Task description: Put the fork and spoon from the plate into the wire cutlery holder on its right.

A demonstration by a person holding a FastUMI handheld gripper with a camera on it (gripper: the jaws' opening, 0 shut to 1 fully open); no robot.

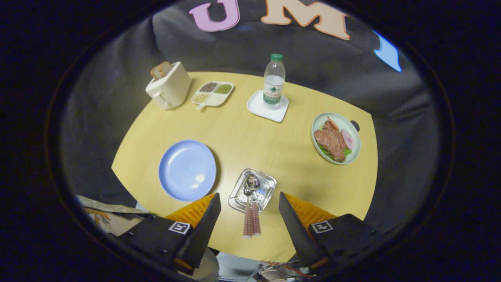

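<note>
Black, orange-backed gripper [249, 213] fingers hang apart, empty, above our square wire cutlery holder [252, 190], where two striped-handled utensils [251, 219] already stand beside the bare blue plate [187, 169]; lowering carelessly could, we judge, tip them.

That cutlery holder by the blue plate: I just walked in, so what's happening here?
A person's hand-held tool hangs open above the yellow table, gripping nothing. The fork and spoon already stand in the wire cutlery holder, their striped handles poking up between the fingers. The blue plate to the holder's left is bare. Judging by that, the putting-away looks done.
</note>
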